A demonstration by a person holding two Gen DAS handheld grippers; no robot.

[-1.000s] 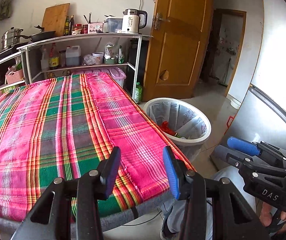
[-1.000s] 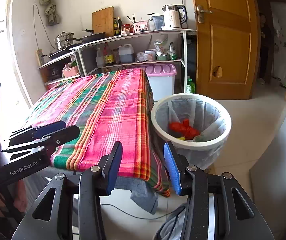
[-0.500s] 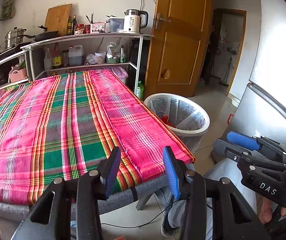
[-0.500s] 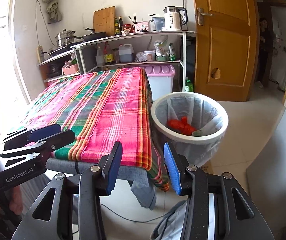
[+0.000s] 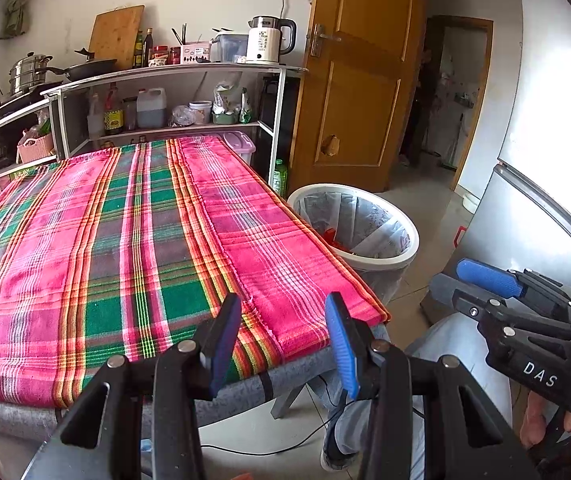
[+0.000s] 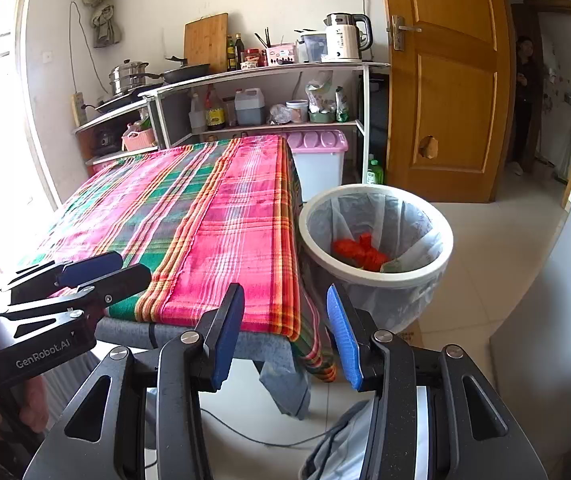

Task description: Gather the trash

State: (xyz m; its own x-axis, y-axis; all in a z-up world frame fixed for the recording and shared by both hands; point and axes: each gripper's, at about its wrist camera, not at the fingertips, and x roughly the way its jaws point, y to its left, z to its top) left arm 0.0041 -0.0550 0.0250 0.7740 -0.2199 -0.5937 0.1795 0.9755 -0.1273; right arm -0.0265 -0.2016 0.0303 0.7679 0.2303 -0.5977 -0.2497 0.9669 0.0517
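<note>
Left hand-held gripper (image 5: 283, 344) and right hand-held gripper (image 6: 285, 332): jaws apart, holding nothing. Trash bin (image 6: 375, 276) right of worktop (image 6: 189, 220) contains red trash (image 6: 359, 250).

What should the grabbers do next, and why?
Probably just lower both and stop. The left gripper and right gripper are open and empty, the plaid tablecloth shows no trash, and red scraps already lie in the bin.

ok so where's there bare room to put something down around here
The plaid tablecloth is bare from the near edge back to the shelf unit. Floor tiles are open between the trash bin and the door. The shelves are crowded with bottles, pots and a kettle. Both grippers, left and right, hold nothing.
</note>
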